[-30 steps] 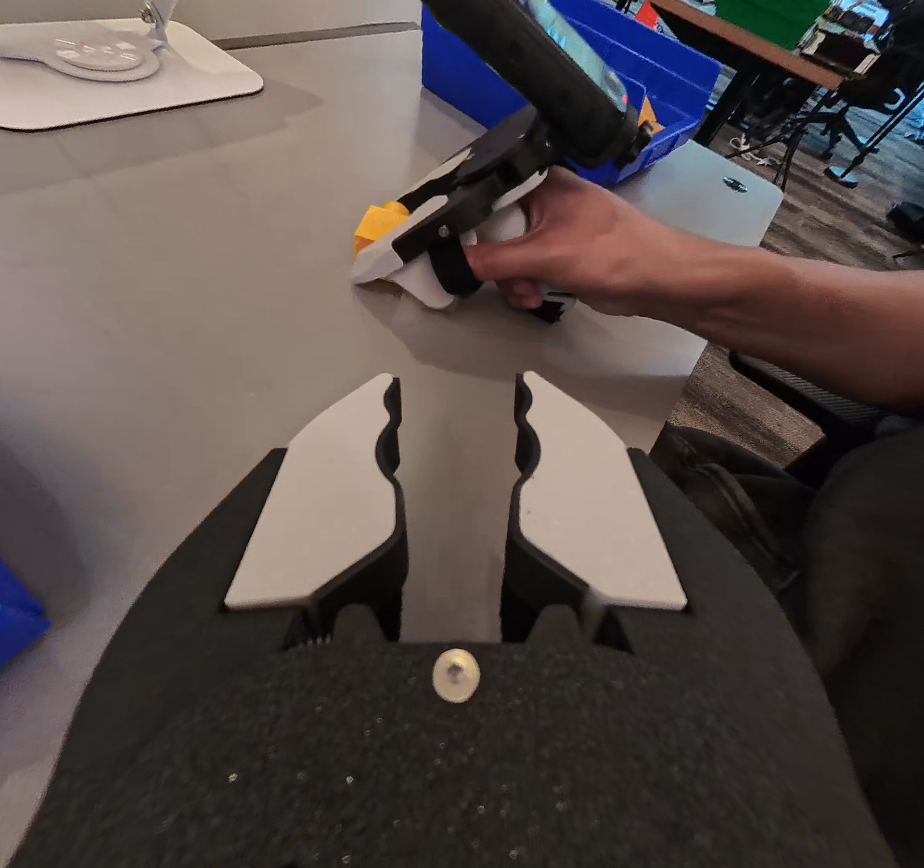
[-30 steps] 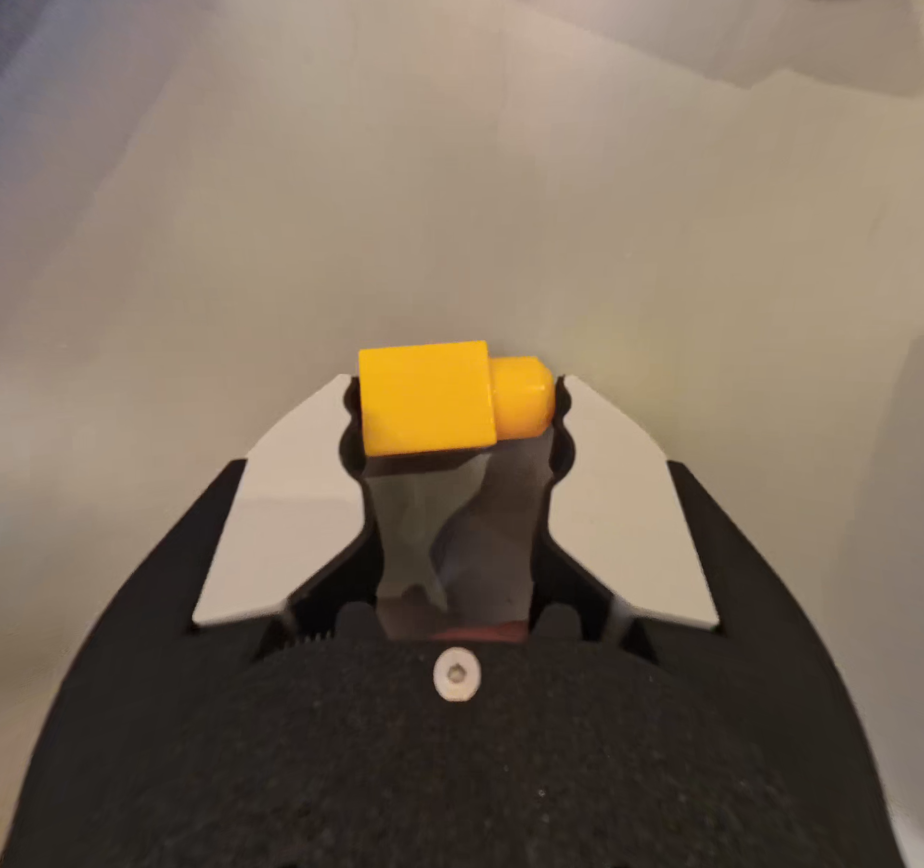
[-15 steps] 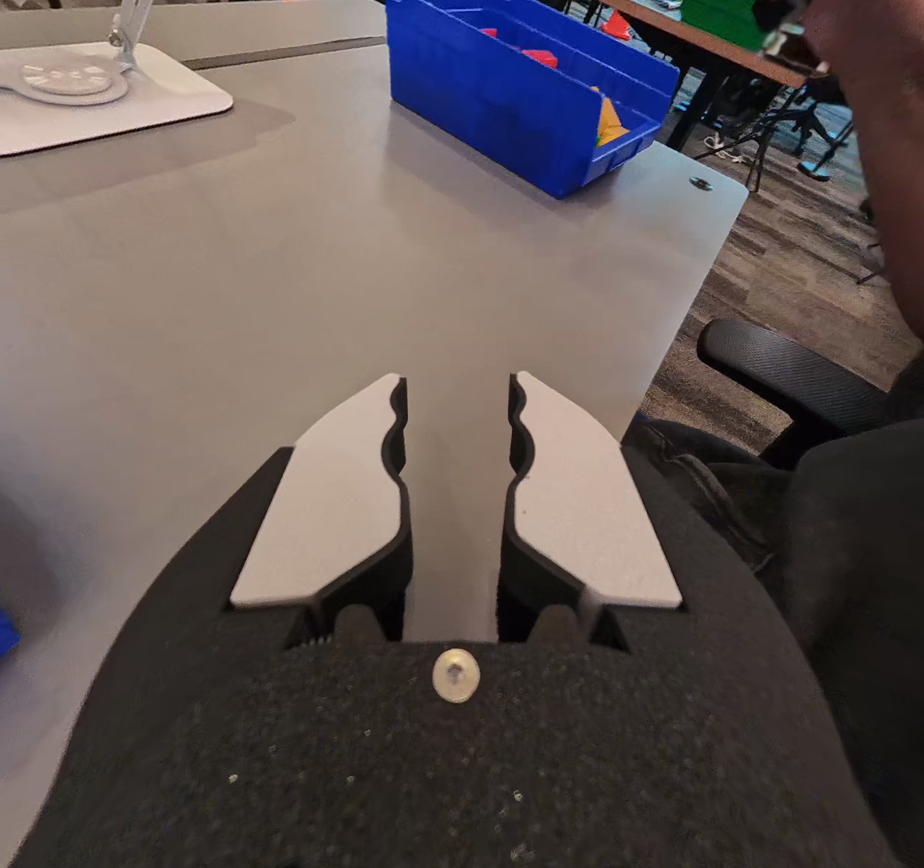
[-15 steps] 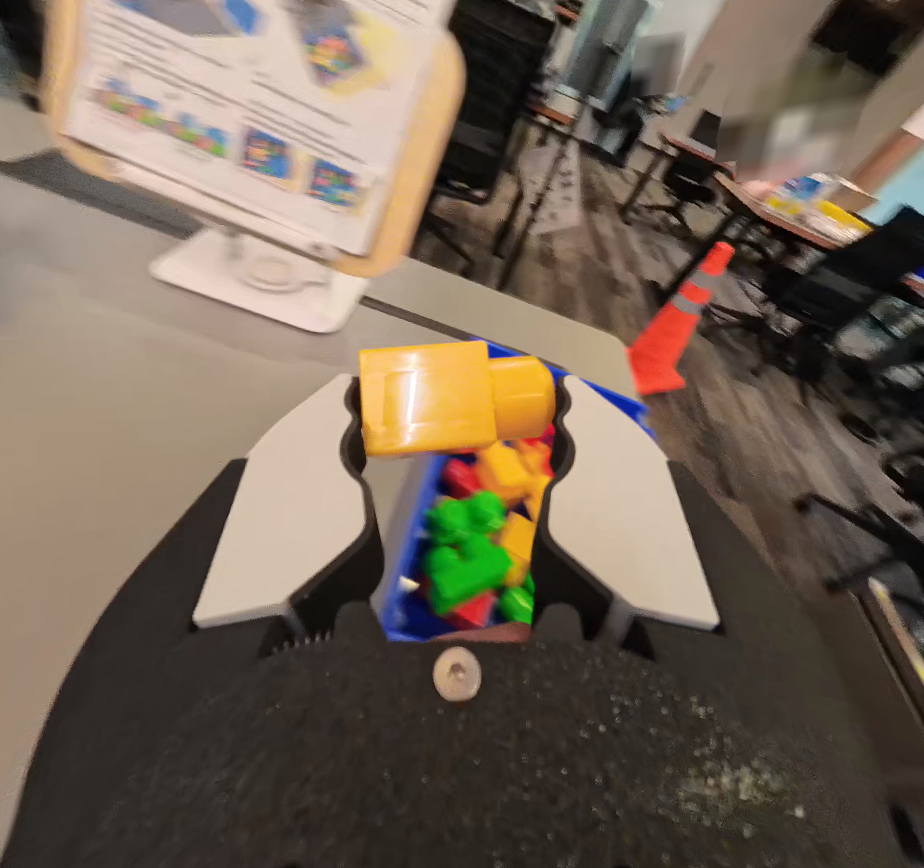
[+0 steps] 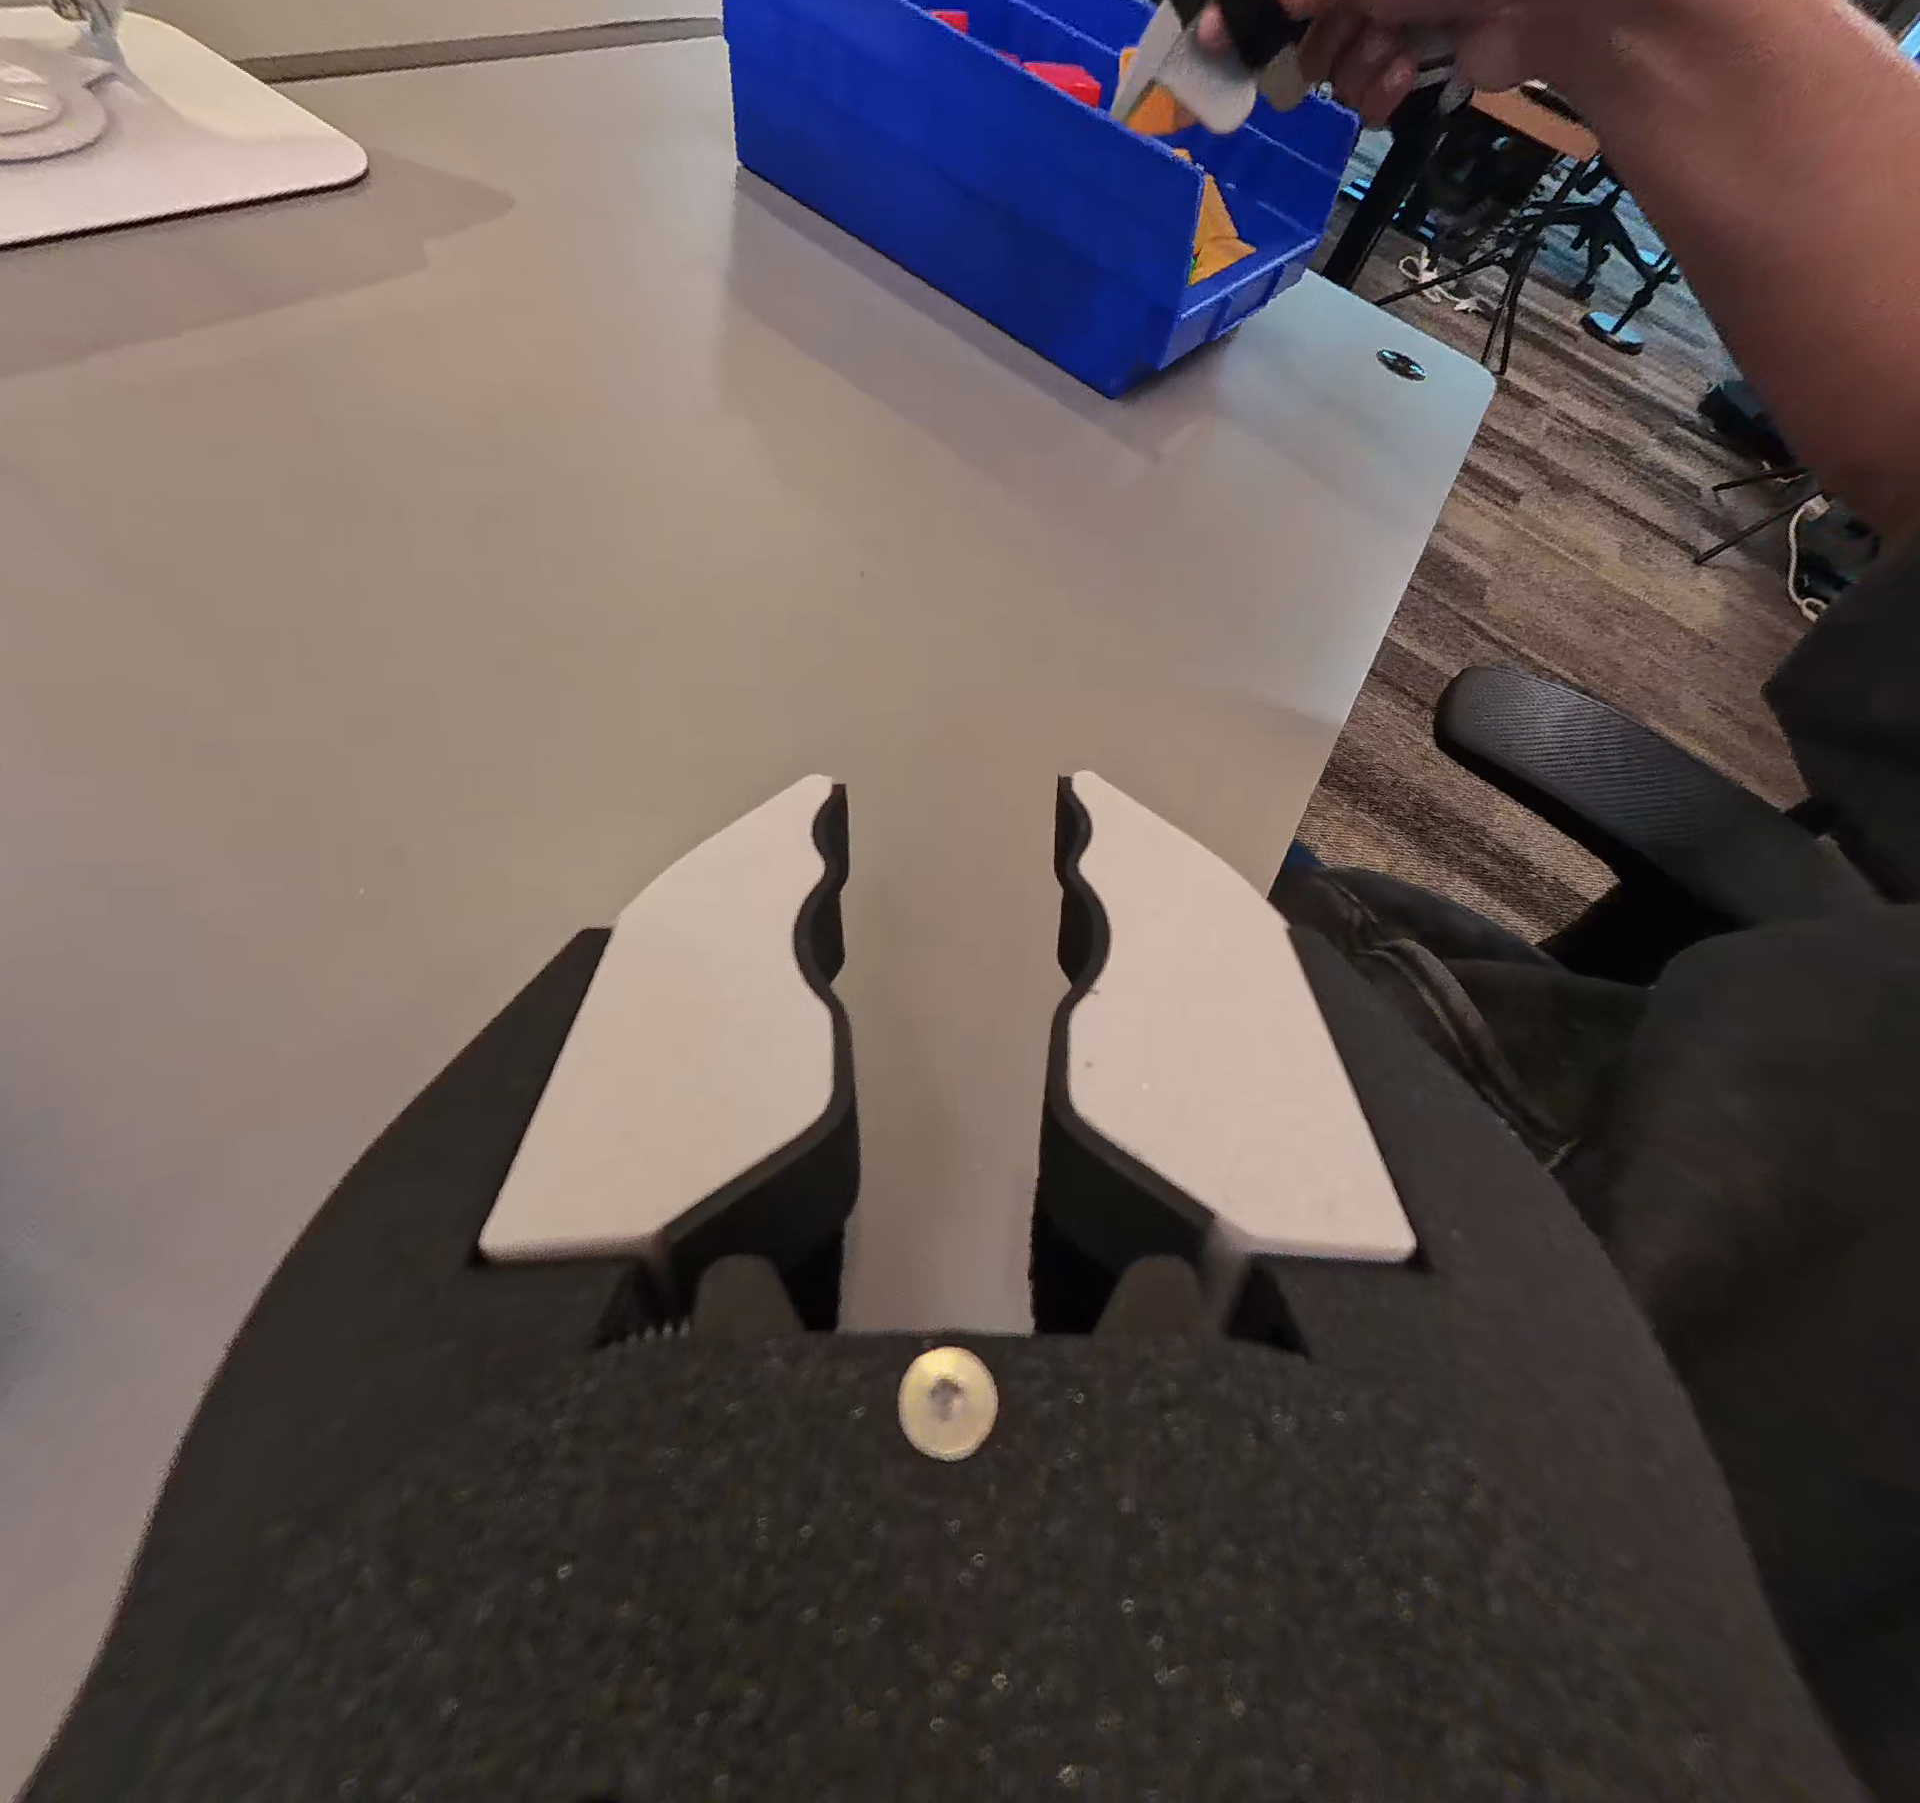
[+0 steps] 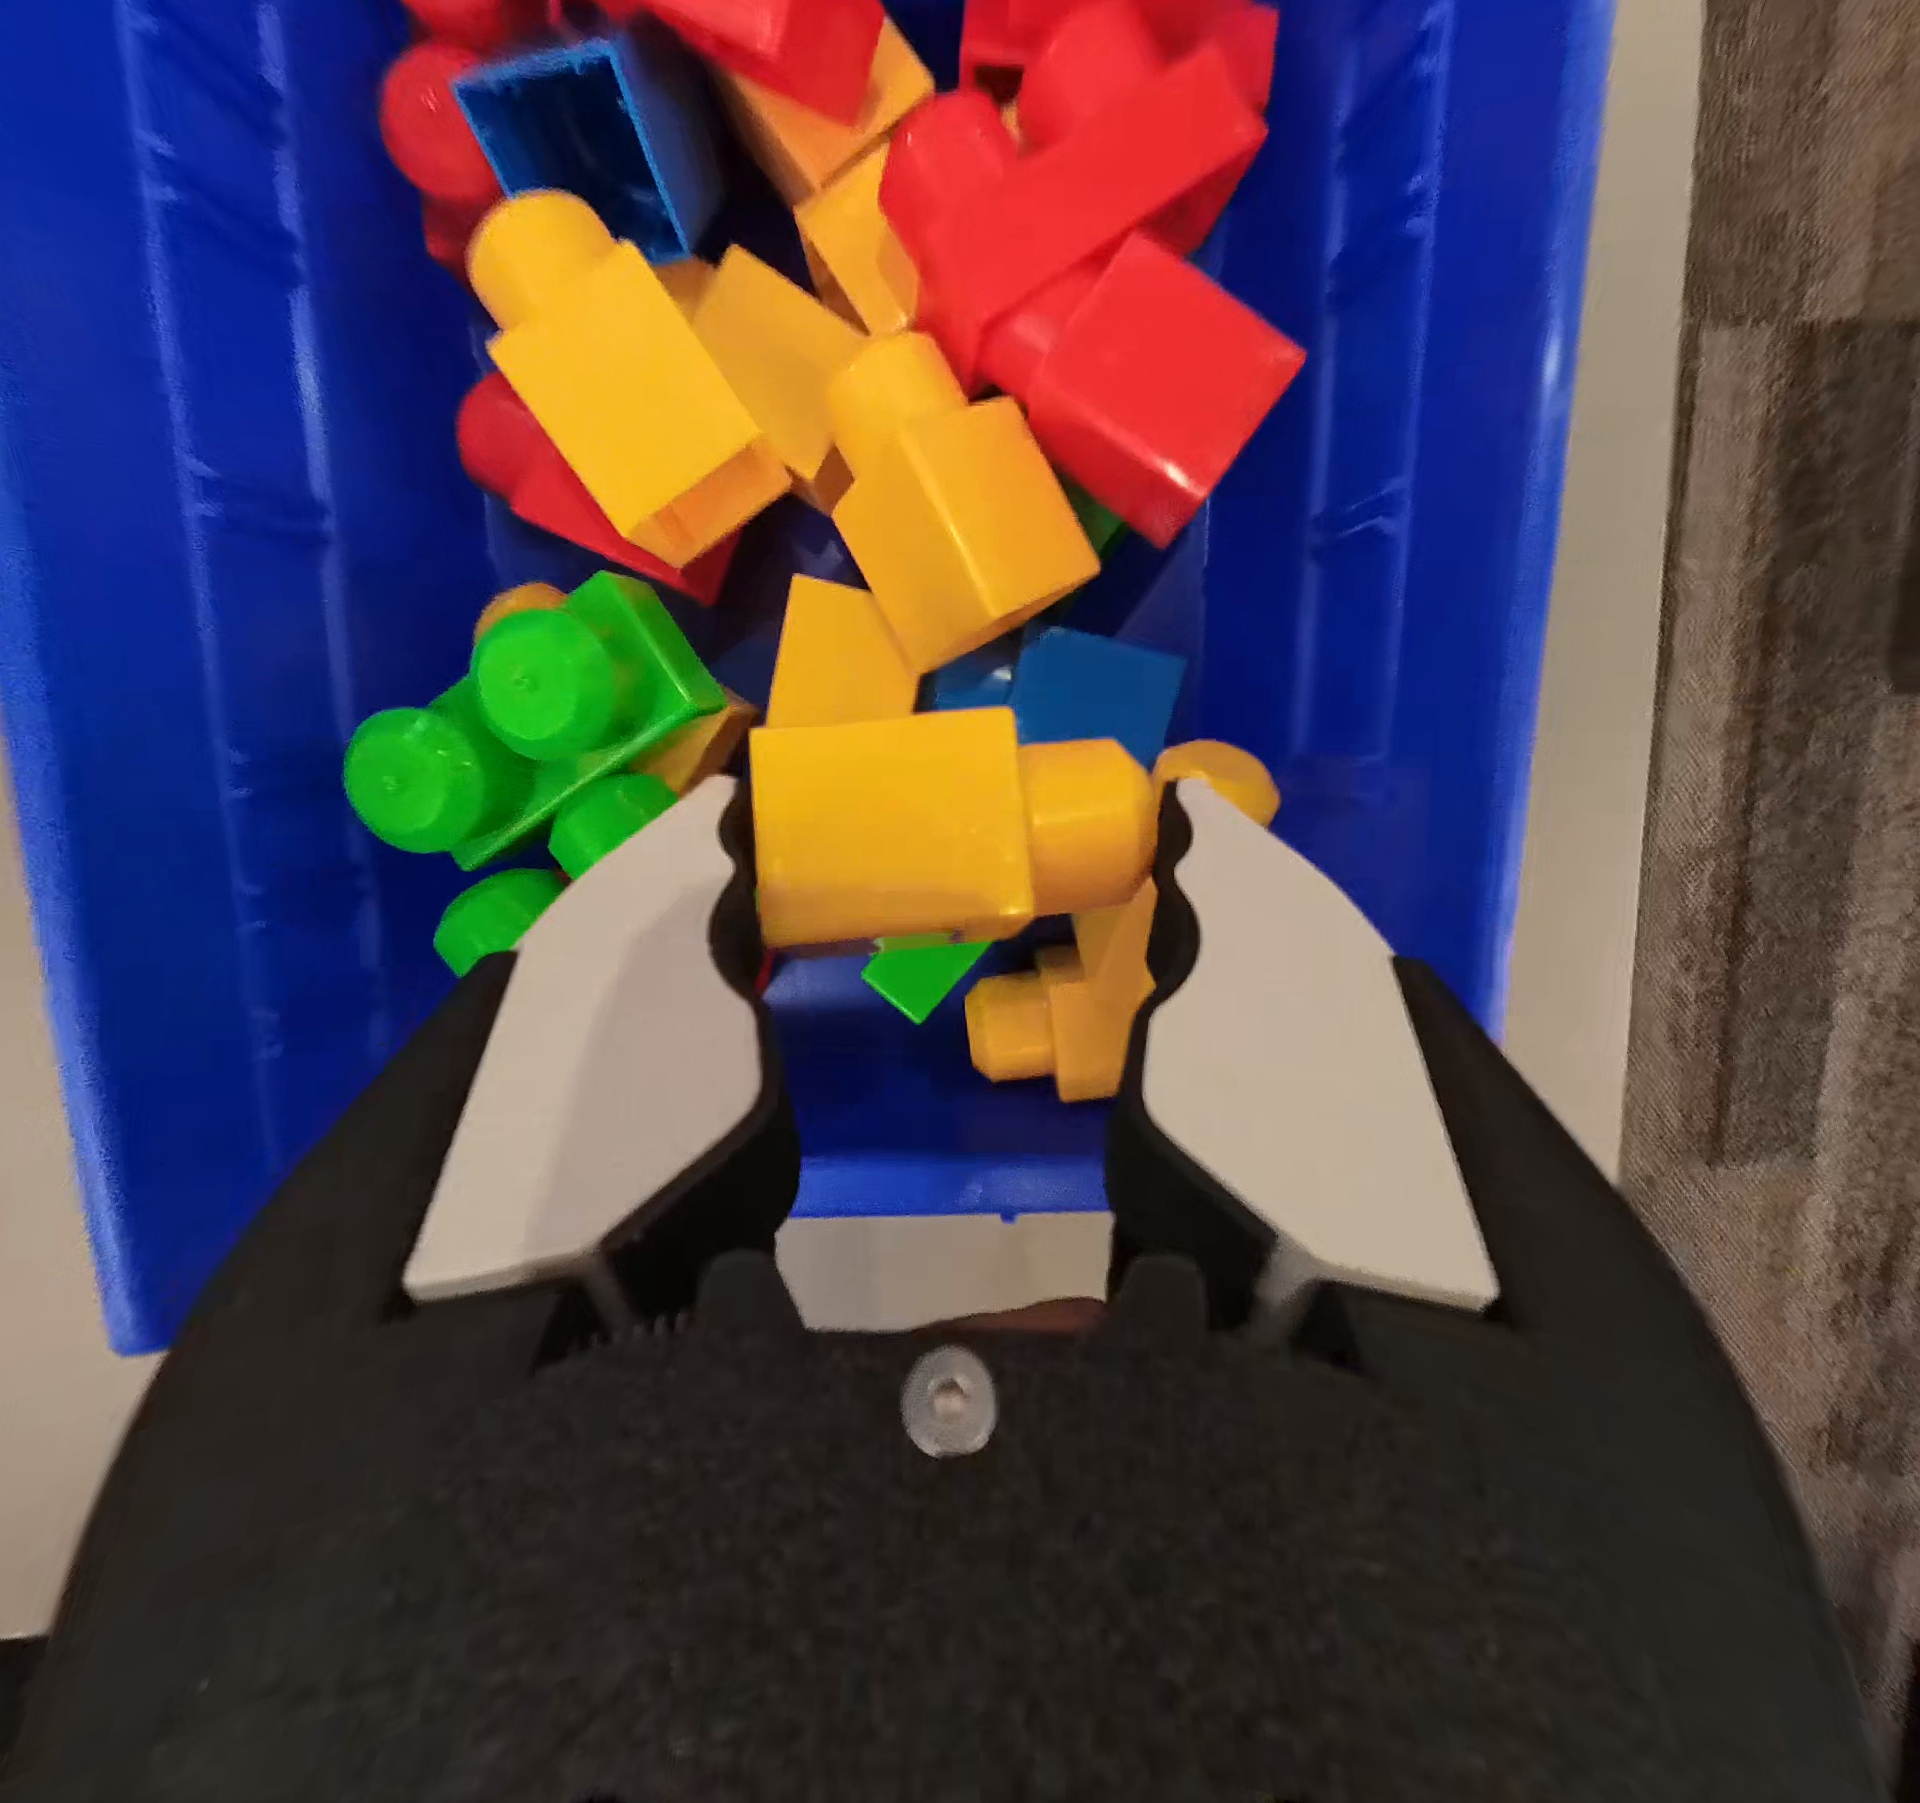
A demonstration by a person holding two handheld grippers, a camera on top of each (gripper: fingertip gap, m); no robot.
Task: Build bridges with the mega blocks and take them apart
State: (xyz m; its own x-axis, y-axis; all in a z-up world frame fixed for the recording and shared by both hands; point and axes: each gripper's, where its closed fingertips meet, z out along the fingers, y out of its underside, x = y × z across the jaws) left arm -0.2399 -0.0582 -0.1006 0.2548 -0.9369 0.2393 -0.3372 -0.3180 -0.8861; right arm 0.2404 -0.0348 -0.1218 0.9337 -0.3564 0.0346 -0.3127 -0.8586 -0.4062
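Note:
My right gripper (image 6: pixel 951 818) is shut on a yellow one-stud block (image 6: pixel 914 834), held sideways with its stud to the right, above the near end of the blue bin (image 6: pixel 208 506). The bin holds several loose red, yellow, green and blue blocks. In the left wrist view the right gripper (image 5: pixel 1174 80) hangs over the bin (image 5: pixel 935 164) at the table's far right, held by a hand. My left gripper (image 5: pixel 951 808) is open and empty, low over the bare grey table (image 5: pixel 520 558).
A white stand base (image 5: pixel 156 132) sits at the table's far left. The table's right edge (image 5: pixel 1382 631) drops to carpeted floor, with a black chair (image 5: pixel 1621 797) and the person's lap beside it. There is about 50 centimeters between the tips of the two grippers.
My right gripper lifted the yellow block off the table and carried it right, over the blue bin, now pointing down into it. My left gripper stayed open and hardly moved.

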